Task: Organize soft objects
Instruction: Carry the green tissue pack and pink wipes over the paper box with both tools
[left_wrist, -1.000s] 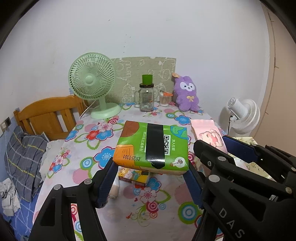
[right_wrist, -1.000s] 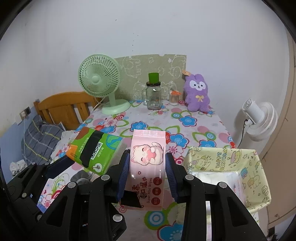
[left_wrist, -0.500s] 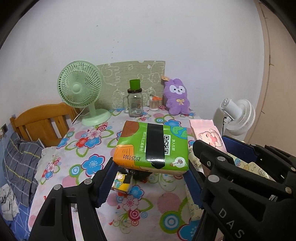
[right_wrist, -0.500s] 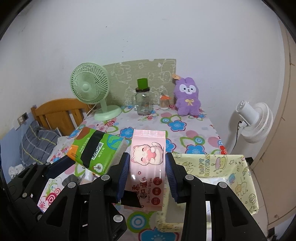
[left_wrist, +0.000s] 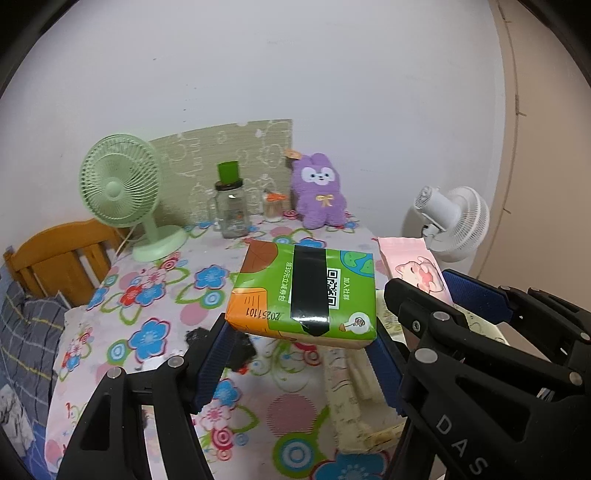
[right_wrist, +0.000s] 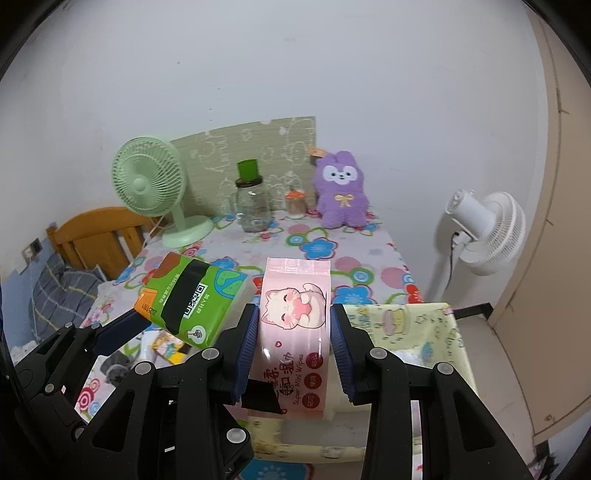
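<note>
Right wrist view: right gripper (right_wrist: 293, 345) clamps the pink wet-wipes pack (right_wrist: 291, 332) above the yellow fabric bin (right_wrist: 413, 321). Left gripper (left_wrist: 299, 350) clamps the green tissue pack (left_wrist: 306, 291) just left of the bin, whose contents are unclear.

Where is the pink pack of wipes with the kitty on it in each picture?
Left wrist view: the pink plastic pack of wipes with a cat drawing sits at the right, just past the green tissue pack.
Right wrist view: it fills the lower middle, between the right gripper's blue pads.
Shared landmark: the purple plush bunny by the wall.
</note>
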